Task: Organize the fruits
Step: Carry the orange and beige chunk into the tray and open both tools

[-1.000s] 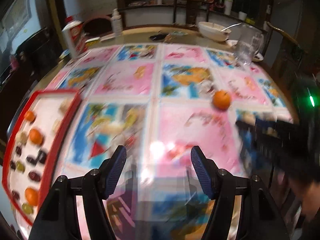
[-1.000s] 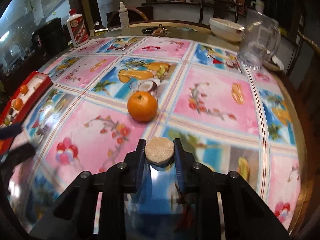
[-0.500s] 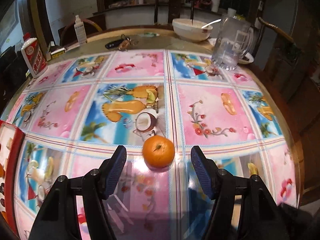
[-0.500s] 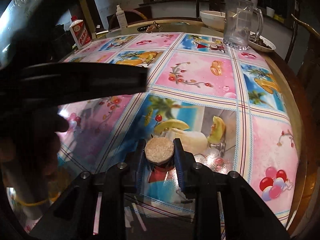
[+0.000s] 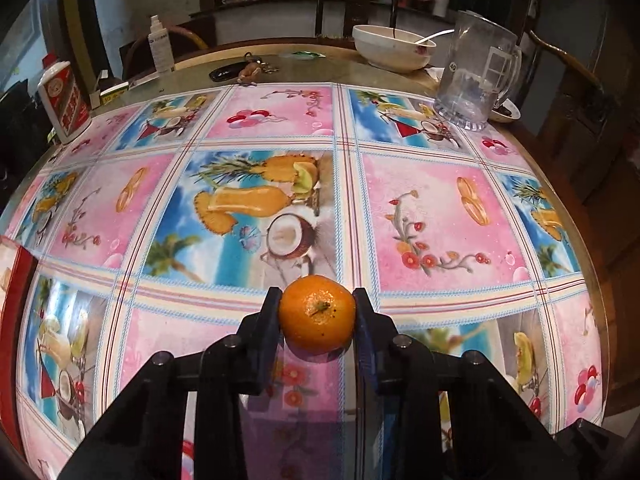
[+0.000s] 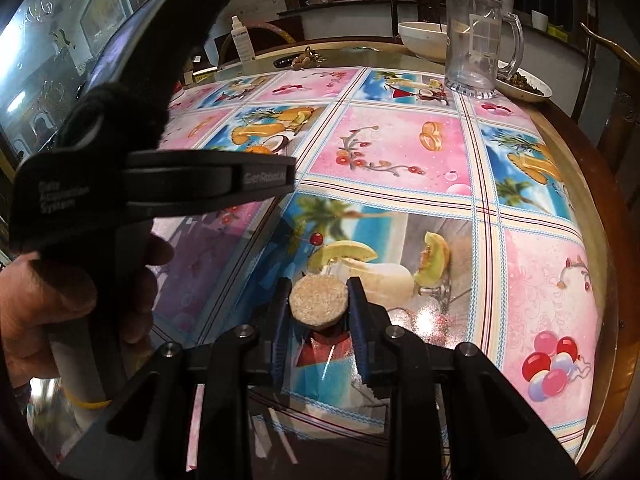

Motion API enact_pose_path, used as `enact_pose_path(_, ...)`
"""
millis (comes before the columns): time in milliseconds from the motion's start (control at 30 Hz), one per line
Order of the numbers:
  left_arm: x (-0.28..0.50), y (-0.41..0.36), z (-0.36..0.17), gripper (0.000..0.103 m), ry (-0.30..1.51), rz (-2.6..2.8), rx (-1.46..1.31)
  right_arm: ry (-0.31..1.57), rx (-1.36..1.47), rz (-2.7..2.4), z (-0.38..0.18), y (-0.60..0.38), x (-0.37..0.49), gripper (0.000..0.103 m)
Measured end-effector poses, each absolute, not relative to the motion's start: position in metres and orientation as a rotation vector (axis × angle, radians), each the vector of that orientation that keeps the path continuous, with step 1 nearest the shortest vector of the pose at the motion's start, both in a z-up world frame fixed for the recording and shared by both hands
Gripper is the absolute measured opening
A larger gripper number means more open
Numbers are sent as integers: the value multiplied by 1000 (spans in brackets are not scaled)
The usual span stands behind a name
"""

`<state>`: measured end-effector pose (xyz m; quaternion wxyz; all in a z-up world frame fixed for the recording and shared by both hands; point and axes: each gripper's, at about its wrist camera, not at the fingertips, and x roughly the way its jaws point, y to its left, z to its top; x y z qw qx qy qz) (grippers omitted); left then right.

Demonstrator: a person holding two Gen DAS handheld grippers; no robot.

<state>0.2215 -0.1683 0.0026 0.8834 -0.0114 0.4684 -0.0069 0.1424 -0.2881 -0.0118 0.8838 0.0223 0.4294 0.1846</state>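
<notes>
left gripper (image 5: 317, 312) clamps orange (image 5: 317, 312) between fingers; right gripper (image 6: 319, 304) pinches beige disc (image 6: 319, 304).

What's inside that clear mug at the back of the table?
The mug looks empty: only the bowl behind shows through its glass. Its very bottom is too blurred to tell.

A home dining room, dimly lit. A round wooden table (image 5: 568, 184) carries a glossy tablecloth (image 5: 440, 216) printed with fruit and cocktails. On it stand a clear plastic pitcher (image 5: 476, 76), a white bowl (image 5: 392, 52) with a spoon, a small dish (image 6: 522, 84) of food scraps, a red-and-white liquor bottle (image 5: 64, 100), a spray bottle (image 5: 160, 46) and keys (image 5: 252, 70). Dark wooden chairs (image 5: 352, 4) ring the table.
</notes>
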Motion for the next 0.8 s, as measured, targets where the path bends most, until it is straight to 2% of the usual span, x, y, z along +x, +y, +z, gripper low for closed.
enact_pose_path(333,174,-148,6,34,986,-17,-40,900,55,373,-8,-292,120,29)
enact_pose_path(800,60,-103,8,34,1000,-12,-36,909,-17,449,-11,-263,57,30)
